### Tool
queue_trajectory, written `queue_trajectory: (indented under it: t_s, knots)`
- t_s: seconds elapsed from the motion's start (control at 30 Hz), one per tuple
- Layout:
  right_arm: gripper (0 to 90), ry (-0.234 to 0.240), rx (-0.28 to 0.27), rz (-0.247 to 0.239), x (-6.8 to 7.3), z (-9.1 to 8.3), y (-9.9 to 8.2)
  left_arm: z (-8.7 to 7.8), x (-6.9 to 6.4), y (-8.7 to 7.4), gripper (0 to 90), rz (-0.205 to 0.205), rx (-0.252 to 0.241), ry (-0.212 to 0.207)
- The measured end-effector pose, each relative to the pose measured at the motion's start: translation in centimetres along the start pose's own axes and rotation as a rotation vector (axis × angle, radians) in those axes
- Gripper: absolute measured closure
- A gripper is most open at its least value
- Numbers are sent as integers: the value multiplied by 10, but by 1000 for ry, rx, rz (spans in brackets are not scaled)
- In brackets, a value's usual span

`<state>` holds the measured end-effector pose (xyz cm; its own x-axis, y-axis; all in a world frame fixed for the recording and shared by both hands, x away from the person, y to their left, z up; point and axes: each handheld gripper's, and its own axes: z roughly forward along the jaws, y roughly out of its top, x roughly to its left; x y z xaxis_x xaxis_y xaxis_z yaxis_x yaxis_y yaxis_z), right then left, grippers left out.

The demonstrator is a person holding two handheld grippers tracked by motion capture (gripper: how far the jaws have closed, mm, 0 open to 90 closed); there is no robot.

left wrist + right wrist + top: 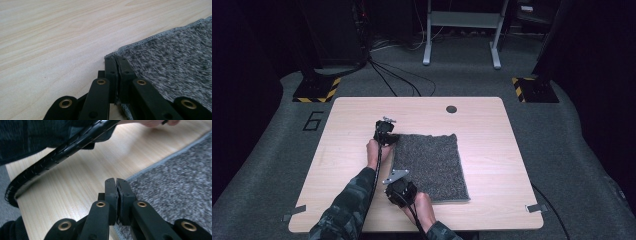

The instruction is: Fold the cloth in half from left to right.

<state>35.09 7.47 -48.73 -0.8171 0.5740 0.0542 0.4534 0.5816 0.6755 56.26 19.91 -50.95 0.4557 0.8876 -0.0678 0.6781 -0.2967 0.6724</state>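
Note:
A grey fuzzy cloth [432, 162] lies flat on the wooden table [497, 150], a little left of the middle. My left gripper [392, 137] sits at the cloth's far left corner and is shut on it; in the left gripper view the black jaws [116, 59] meet right at the stitched corner of the cloth [175, 57]. My right gripper [396, 189] is at the near left corner, shut on the cloth's edge. The right gripper view has its jaws [116, 180] pressed together with a bit of cloth [180, 187] pinched between them.
The left forearm in a camouflage sleeve [347, 202] and its cable [62, 150] cross the table beside the cloth's left edge. A dark round hole [451, 109] sits near the table's far edge. Grey tape strips [534, 207] mark the near corners. Bare wood surrounds the cloth.

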Motion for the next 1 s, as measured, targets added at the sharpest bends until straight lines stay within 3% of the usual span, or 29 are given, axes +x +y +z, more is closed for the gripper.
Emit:
queue_trajectory:
  t_s: [0.07,0.33,0.47,0.53,0.6,0.83,1.0]
  knots:
    - [880,6,-35,22,-3,-5,-2,-3,1,2,883,5,-1,4]
    - [882,7,-66,19,-3,-14,-1,-12,1,9,884,15,-14,4]
    - [882,9,-72,11,-2,-17,-1,-16,1,14,884,42,-21,10]
    - [882,3,-98,5,-1,-19,0,-20,5,19,884,40,-26,5]
    - [883,11,-89,11,0,-22,2,-23,6,22,884,36,-28,4]
    - [883,8,-116,-33,4,-25,11,-33,9,32,884,46,-29,16]
    - [885,16,-150,-47,10,-32,26,-46,14,46,884,98,-14,47]
